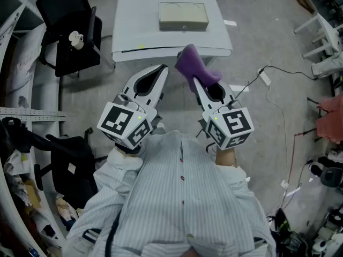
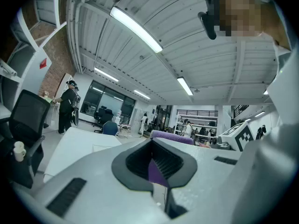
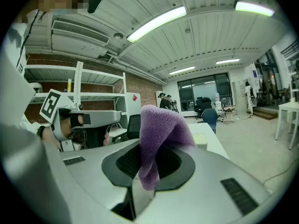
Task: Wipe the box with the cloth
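Observation:
A flat beige box (image 1: 183, 16) lies on the white table (image 1: 139, 15) ahead of me. My right gripper (image 1: 195, 82) is shut on a purple cloth (image 1: 194, 66), which sticks up from the jaws near the table's front edge. In the right gripper view the cloth (image 3: 159, 134) drapes over the jaws of that gripper (image 3: 142, 171), and the box (image 3: 200, 139) shows small beyond it. My left gripper (image 1: 159, 73) is beside it on the left, shut with nothing in it. In the left gripper view its jaws (image 2: 154, 164) meet and the cloth (image 2: 170, 136) shows behind them.
A black office chair (image 1: 69, 31) with a white cup (image 1: 76, 39) on it stands left of the table. Shelving (image 1: 21, 111) lines the left side. A cable (image 1: 278, 106) runs over the floor at the right, near white furniture (image 1: 327, 42). A person (image 2: 67, 106) stands far off.

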`<state>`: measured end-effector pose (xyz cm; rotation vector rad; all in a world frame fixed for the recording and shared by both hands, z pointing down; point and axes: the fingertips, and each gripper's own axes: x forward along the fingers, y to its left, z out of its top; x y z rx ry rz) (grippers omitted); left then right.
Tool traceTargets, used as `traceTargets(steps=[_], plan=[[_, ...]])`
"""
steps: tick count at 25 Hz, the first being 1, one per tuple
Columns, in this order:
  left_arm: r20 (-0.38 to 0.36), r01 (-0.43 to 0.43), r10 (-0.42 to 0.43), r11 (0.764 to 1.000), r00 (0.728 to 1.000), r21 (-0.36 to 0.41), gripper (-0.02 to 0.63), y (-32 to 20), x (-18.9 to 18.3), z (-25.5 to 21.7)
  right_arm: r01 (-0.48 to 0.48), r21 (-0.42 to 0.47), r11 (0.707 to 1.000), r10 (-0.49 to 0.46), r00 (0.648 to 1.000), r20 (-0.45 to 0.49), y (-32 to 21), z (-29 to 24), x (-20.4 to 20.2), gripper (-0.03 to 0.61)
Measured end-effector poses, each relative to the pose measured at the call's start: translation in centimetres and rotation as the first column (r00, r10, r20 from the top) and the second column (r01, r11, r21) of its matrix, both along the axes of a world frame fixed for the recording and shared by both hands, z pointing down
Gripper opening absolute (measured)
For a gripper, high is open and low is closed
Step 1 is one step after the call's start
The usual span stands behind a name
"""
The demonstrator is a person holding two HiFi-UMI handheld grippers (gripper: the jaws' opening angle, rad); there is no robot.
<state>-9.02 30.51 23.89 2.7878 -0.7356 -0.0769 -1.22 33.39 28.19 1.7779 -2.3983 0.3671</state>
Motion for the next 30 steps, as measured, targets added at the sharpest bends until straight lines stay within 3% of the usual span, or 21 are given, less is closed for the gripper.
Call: traceTargets(steps=[18,24,30], plan=[[0.013,0.061,-0.061,0.998,0.998,-0.004,0.009,1.4,1.7,1.4,0.004,0.006,1.000,-0.005,1.000,0.027,2.4,0.9,3.9,0.060],[0.022,0.056,-0.056,0.998,0.998,-0.007,0.009,-1.9,2.9,2.4,0.003,-0.008,1.000,-0.003,0.999,0.043,-0.9,2.1,4.9,0.060],[0.017,0.034,-0.034,0.999,0.999,0.003,0.009,-9.1,3.6,2.4,-0.007,-0.012,1.000,0.008,0.999,0.041,-7.8,2.3,5.3,0.060]])
